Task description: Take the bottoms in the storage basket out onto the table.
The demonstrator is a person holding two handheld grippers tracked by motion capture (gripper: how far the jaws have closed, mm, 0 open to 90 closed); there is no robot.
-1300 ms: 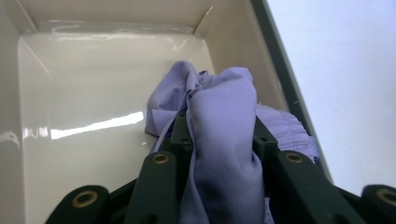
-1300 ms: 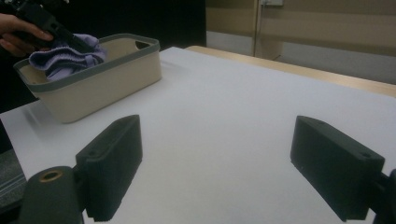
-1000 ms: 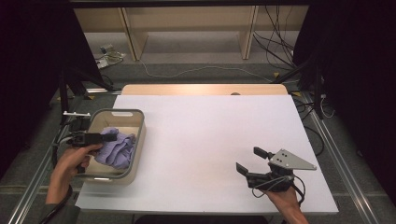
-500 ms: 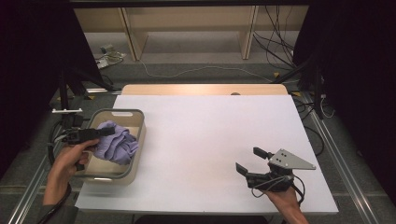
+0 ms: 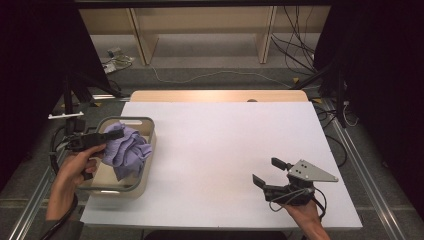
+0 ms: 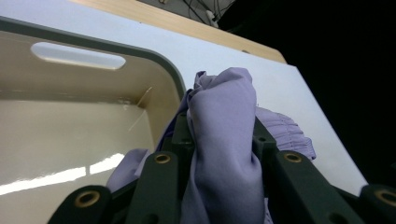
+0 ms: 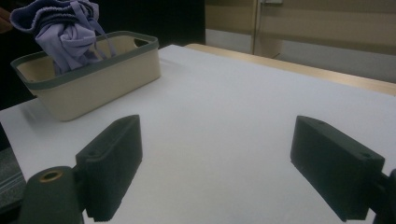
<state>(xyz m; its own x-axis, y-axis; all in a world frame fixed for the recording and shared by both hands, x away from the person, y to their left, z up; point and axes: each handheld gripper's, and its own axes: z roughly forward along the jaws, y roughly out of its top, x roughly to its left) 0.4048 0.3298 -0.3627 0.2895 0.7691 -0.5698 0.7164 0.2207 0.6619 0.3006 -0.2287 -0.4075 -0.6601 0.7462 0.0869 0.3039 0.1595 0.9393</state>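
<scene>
**Cloth lifted over basket**

Left tongs pinching purple cloth, bunched above the beige basket at desk's nine o'clock. Right tongs spread, holding nothing, resting at five o'clock.

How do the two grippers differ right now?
The left gripper is shut on a purple cloth; the right gripper is open and holds nothing. The left is raised over the bin; the right sits low over bare table. Both are black, two-jawed and hand-held.
</scene>
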